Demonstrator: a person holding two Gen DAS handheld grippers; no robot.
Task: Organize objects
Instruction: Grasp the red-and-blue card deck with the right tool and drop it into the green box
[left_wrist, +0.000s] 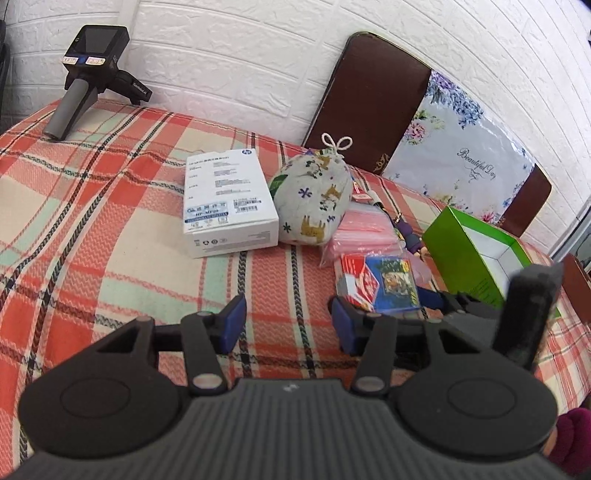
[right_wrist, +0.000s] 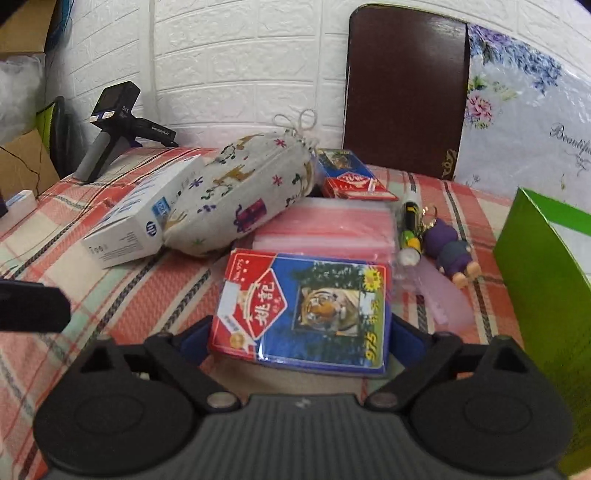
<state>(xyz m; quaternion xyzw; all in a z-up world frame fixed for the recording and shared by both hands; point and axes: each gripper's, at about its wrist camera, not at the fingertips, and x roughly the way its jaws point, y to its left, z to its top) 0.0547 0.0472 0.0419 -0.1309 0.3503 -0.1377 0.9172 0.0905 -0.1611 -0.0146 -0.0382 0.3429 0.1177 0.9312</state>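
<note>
While the card pack (right_wrist: 306, 306) lies on the plaid desk (right_wrist: 155, 295) between my right hand-held gripper (right_wrist: 301, 332) pads — spread wide, not pressing — I should close squarely on its sides; left hand-held gripper (left_wrist: 288, 325) stands apart, empty.

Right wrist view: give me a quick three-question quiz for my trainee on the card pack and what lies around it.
1. True or false: the card pack lies between the fingers of the right gripper.
2. Which thing lies against the white box? A, the printed pouch; B, the green box; C, the keychain figure.
3. What is between the fingers of the left gripper?

Key: 1 true. 2 A. 3 nothing; only the plaid cloth shows in the gap.
</note>
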